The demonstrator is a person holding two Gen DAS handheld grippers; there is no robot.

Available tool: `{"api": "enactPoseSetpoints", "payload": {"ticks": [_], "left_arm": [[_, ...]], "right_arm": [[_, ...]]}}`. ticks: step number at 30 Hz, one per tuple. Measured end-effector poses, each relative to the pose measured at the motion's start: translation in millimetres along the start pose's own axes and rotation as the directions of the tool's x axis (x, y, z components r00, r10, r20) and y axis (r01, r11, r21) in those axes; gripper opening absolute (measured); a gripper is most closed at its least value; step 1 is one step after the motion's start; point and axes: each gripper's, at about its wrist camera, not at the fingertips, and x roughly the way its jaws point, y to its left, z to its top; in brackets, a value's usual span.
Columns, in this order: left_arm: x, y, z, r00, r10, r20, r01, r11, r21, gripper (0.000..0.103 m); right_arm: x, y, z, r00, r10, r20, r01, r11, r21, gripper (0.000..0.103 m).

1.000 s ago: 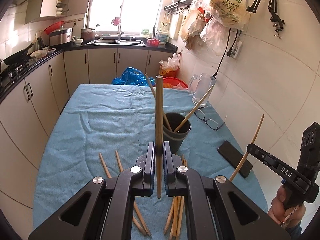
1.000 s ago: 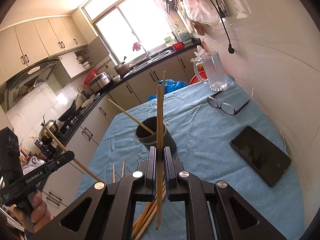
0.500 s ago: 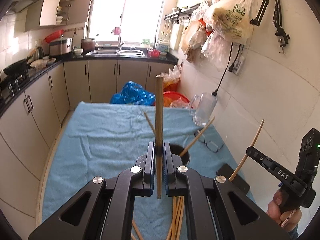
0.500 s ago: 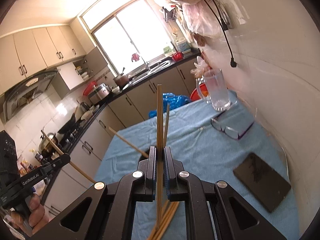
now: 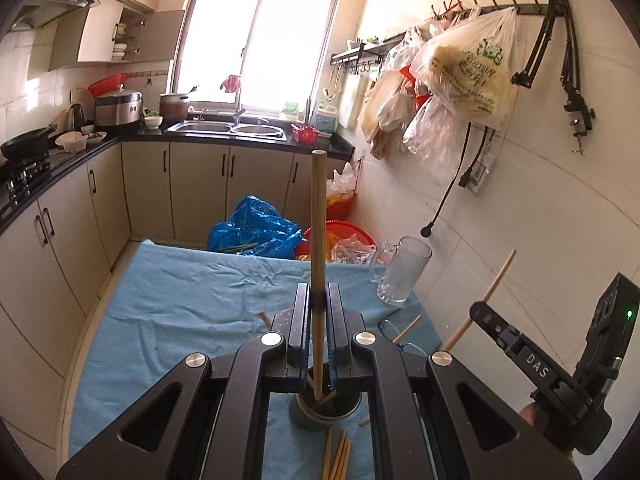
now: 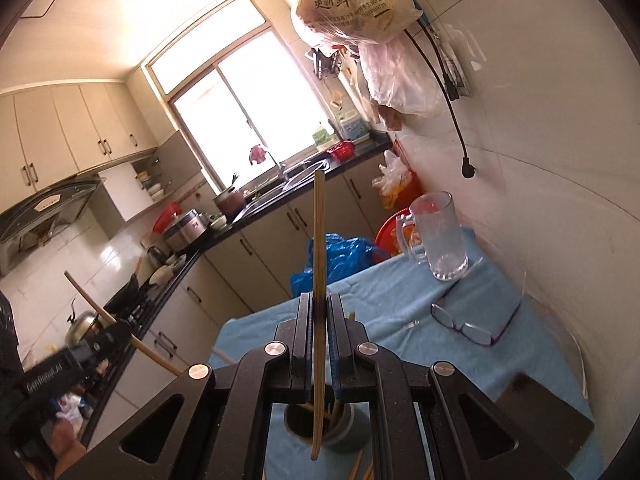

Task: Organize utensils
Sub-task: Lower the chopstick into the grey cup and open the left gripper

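My left gripper (image 5: 318, 304) is shut on a wooden chopstick (image 5: 318, 216) held upright, its lower tip over the mouth of the dark cup (image 5: 326, 410). My right gripper (image 6: 319, 312) is shut on another wooden chopstick (image 6: 319, 240), also upright, its lower tip over the same dark cup (image 6: 348, 432), which holds a few chopsticks. The right gripper (image 5: 486, 314) shows at the right of the left wrist view; the left gripper (image 6: 116, 330) shows at the left of the right wrist view. Loose chopsticks (image 5: 338, 456) lie on the blue cloth (image 5: 180, 300) by the cup.
A glass mug (image 6: 440, 236), eyeglasses (image 6: 466, 326) and a black phone (image 6: 548, 416) lie on the cloth near the tiled wall on the right. Kitchen cabinets and a counter run along the left and far side. Plastic bags hang on the wall above.
Both grippers have risen and moved in over the cup, which now sits below their jaws. Each still holds its chopstick upright.
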Motion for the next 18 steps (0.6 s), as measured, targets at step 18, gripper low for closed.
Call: {"api": "enactPoseSetpoints", "payload": {"ticks": [18], "left_arm": [[77,25,-48,0.989,0.001,-0.147,-0.008,0.999,-0.043,0.007]], "right_arm": [[77,-18,-43,0.989,-0.053,-0.139,0.054,0.998,0.009,0.008]]}}
